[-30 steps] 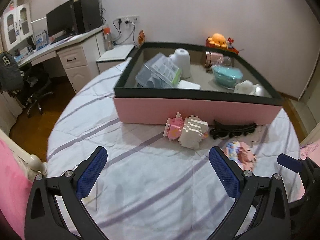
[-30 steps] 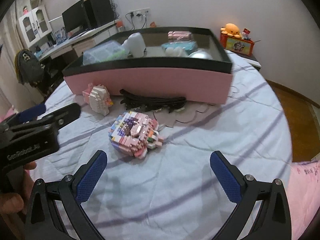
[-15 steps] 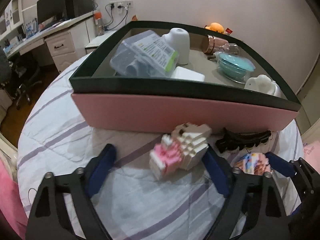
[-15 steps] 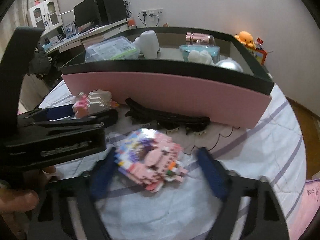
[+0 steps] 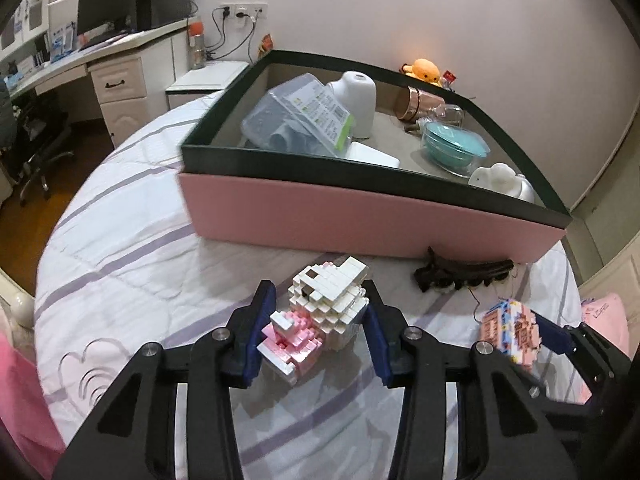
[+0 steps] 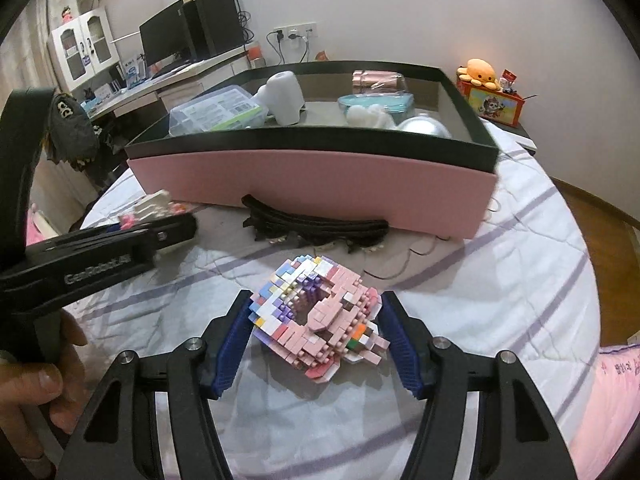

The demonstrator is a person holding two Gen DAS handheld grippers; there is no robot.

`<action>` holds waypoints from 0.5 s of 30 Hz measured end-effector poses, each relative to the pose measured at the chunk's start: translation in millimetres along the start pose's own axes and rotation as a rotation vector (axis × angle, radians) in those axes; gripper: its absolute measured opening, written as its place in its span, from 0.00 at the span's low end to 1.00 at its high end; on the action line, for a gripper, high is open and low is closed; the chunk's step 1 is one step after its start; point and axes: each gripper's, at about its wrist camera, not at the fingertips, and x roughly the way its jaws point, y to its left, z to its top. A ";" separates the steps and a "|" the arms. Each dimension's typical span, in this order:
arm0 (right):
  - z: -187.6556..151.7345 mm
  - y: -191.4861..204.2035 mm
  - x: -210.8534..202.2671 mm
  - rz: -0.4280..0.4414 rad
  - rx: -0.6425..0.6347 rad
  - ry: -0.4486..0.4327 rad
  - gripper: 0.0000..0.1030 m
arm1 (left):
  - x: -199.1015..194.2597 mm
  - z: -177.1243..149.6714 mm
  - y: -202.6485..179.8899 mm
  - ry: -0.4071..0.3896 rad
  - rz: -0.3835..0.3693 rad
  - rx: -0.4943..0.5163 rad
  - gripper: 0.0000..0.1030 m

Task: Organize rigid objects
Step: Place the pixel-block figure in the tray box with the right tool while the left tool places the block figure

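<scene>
My left gripper (image 5: 318,320) is shut on a white and pink brick figure (image 5: 320,312), just above the striped bedsheet. My right gripper (image 6: 316,328) is shut on a pink and purple brick figure (image 6: 316,320); that figure also shows at the right of the left wrist view (image 5: 510,332). A pink box with a dark green rim (image 5: 360,216) stands beyond both, holding a clear plastic case (image 5: 296,116), a white cup (image 5: 358,98), a teal bowl (image 5: 454,148) and a copper tumbler (image 5: 416,102). A black hair claw (image 5: 460,274) lies against the box front.
The bed's round edge drops to a wooden floor on the left (image 5: 24,216) and right (image 6: 600,216). A desk with a monitor (image 5: 108,12) stands far left. An orange plush toy (image 6: 482,72) sits on a red box behind the bed. A pink pillow (image 6: 608,392) lies at the right.
Both grippers moved forward over their brick figures and closed on them. The left one was open and short of the white figure; the right one was open before the pink figure.
</scene>
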 end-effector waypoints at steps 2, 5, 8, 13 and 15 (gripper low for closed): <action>-0.7 -2.9 -5.9 0.003 0.011 -0.005 0.62 | -10.0 -3.0 2.6 -0.007 0.002 -0.005 0.42; -0.1 -5.2 -16.3 0.010 0.019 -0.020 0.62 | -25.2 -4.1 6.3 -0.025 0.008 -0.002 0.42; 2.8 -6.3 -27.4 0.017 0.022 -0.042 0.62 | -40.4 -3.1 6.4 -0.049 0.014 0.002 0.42; 12.6 -6.7 -48.5 0.026 0.018 -0.088 0.62 | -63.4 4.6 3.7 -0.090 0.008 0.016 0.42; 20.9 -7.4 -58.9 0.027 0.012 -0.116 0.62 | -72.7 10.3 0.9 -0.113 0.007 0.025 0.42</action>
